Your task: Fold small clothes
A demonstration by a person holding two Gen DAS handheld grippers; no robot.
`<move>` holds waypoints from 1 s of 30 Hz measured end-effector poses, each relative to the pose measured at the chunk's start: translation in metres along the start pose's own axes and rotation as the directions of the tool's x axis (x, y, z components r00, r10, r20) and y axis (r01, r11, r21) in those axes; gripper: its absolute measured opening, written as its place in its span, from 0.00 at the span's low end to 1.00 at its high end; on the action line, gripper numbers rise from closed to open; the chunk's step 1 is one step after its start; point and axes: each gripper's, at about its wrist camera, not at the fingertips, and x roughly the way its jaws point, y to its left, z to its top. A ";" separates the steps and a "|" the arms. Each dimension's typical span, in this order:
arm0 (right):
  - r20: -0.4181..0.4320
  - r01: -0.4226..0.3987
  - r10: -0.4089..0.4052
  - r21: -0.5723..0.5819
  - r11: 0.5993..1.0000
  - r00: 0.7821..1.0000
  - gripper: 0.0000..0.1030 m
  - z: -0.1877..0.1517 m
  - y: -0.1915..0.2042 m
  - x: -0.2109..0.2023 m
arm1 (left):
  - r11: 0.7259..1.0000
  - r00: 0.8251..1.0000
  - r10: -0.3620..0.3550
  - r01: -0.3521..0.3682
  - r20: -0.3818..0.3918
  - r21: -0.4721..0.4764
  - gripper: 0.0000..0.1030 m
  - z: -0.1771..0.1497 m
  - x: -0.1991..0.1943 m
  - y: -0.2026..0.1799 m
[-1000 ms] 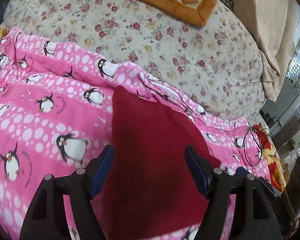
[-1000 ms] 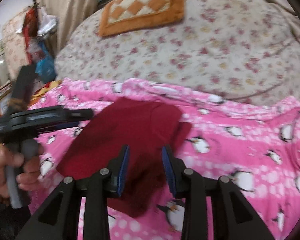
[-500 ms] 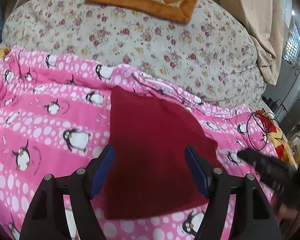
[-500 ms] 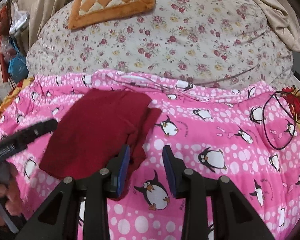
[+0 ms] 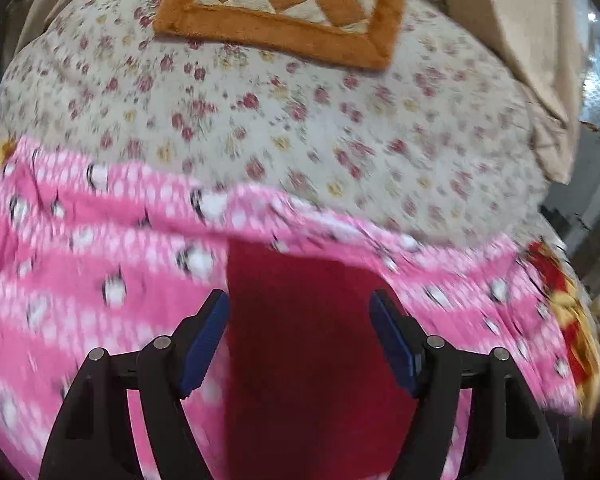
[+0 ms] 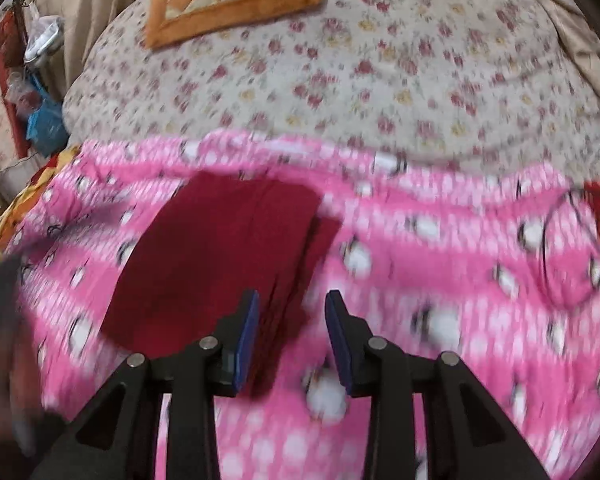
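Right wrist view: the folded dark red cloth garment (image 6: 220, 256) lay flat on the pink penguin-print blanket (image 6: 440, 256). The right gripper (image 6: 291, 334) and left gripper (image 5: 299, 342) hovered released, empty, presumably for smoothing.

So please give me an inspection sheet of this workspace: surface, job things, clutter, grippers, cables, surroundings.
Surface: pink penguin blanket over a floral quilt.
Job's things: dark red garment, folded, lying flat on the blanket.
Clutter: orange checked cushion on the quilt.
Grippers: left gripper open, holding nothing; right gripper open, holding nothing.
Cables: thin black loop on the blanket.
Surroundings: beige curtain; bags hanging at the side.
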 end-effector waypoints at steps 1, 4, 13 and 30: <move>-0.006 0.010 -0.010 0.006 1.000 1.000 0.34 -0.010 0.000 -0.004 | 1.000 1.000 0.012 -0.012 -0.013 -0.001 0.53 0.009 0.008 0.003; -0.013 0.026 -0.025 0.033 0.999 1.000 0.34 -0.028 -0.001 -0.012 | 0.999 0.999 0.036 -0.037 -0.018 -0.028 0.52 0.012 0.013 0.011; 0.021 0.080 -0.081 0.020 0.997 0.997 0.34 0.003 -0.001 -0.002 | 1.000 1.000 -0.012 0.011 -0.026 -0.006 0.52 -0.065 -0.026 0.022; 0.020 -0.262 0.262 0.020 0.965 0.965 0.34 0.000 -0.014 0.044 | 0.986 0.981 0.009 0.024 -0.195 0.164 0.37 -0.111 0.014 -0.017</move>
